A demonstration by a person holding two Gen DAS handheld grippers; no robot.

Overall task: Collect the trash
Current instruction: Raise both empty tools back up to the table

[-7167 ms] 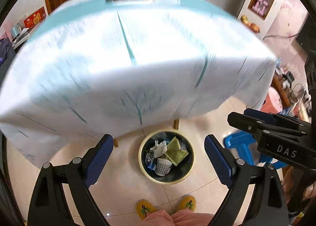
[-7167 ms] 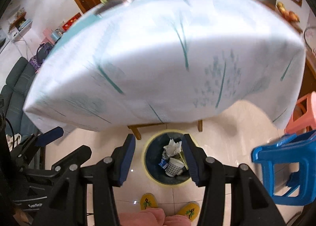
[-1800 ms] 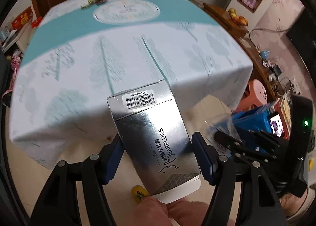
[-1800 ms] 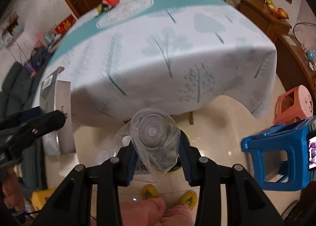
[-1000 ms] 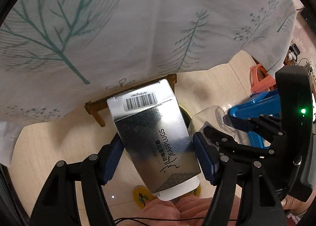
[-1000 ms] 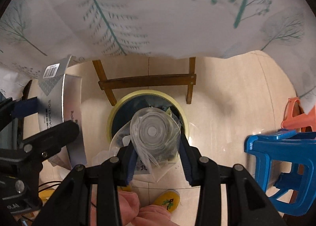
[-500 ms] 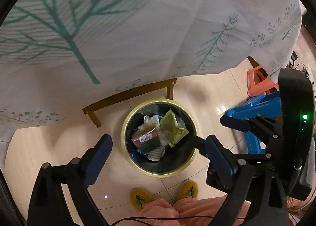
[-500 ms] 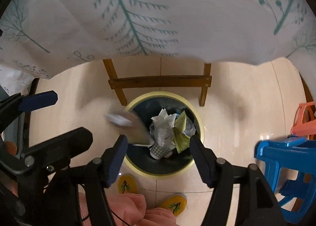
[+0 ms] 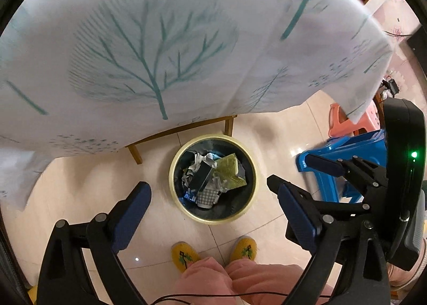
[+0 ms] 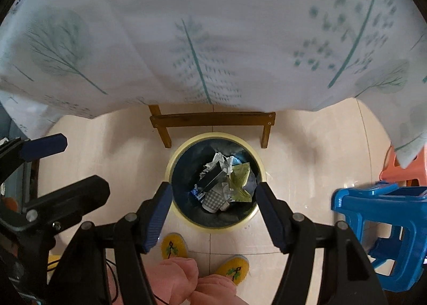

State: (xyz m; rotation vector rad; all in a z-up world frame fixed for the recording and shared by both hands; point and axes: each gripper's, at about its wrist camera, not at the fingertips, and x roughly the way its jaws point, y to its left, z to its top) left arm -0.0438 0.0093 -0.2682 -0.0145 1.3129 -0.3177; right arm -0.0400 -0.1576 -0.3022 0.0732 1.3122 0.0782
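My left gripper (image 9: 213,211) and right gripper (image 10: 212,211) both point steeply down over the bin (image 10: 170,163), jaws wide with nothing between them. The trash (image 10: 224,182) lies in the bin below my jaws. I judge this drop finished; next I must find more trash.

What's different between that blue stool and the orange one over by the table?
The blue stool stands nearer the person and the trash bin, fully in the open; the orange stool sits farther back, partly hidden behind the hanging corner of the tablecloth. The blue one shows its open frame and legs; little of the orange one's shape can be seen. Both look like plastic stools standing on the tiled floor.
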